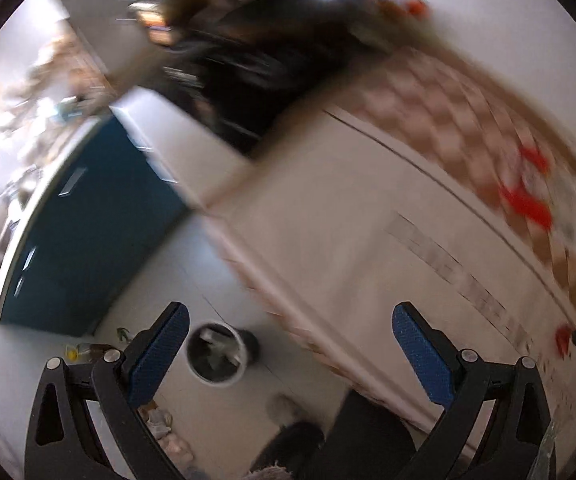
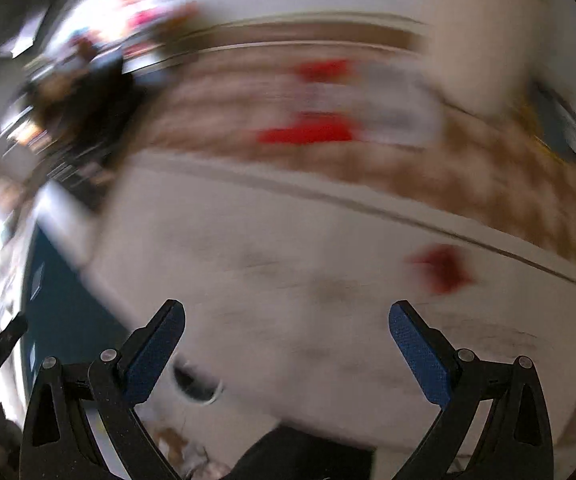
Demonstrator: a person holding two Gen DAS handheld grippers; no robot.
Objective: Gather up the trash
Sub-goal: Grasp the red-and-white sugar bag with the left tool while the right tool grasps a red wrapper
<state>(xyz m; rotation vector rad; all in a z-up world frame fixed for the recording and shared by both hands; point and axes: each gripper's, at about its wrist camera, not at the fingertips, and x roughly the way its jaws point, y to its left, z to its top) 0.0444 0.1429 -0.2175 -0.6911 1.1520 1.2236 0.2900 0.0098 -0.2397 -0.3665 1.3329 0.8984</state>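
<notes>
Blue-padded left tool (image 1: 288, 330) and right tool (image 2: 286, 326) both spread, empty (blurred); bin (image 1: 220, 356) on floor.

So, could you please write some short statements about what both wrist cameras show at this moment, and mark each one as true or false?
1. The left gripper is open and holds nothing. True.
2. The right gripper is shut on a red scrap. False: it is open and empty; the red scrap lies apart on the white table.
3. A round trash bin stands on the floor with items inside. True.
4. The bin sits on the table. False: it is on the floor beside the table.
5. The cabinet front is bright yellow. False: it is dark teal blue.
</notes>
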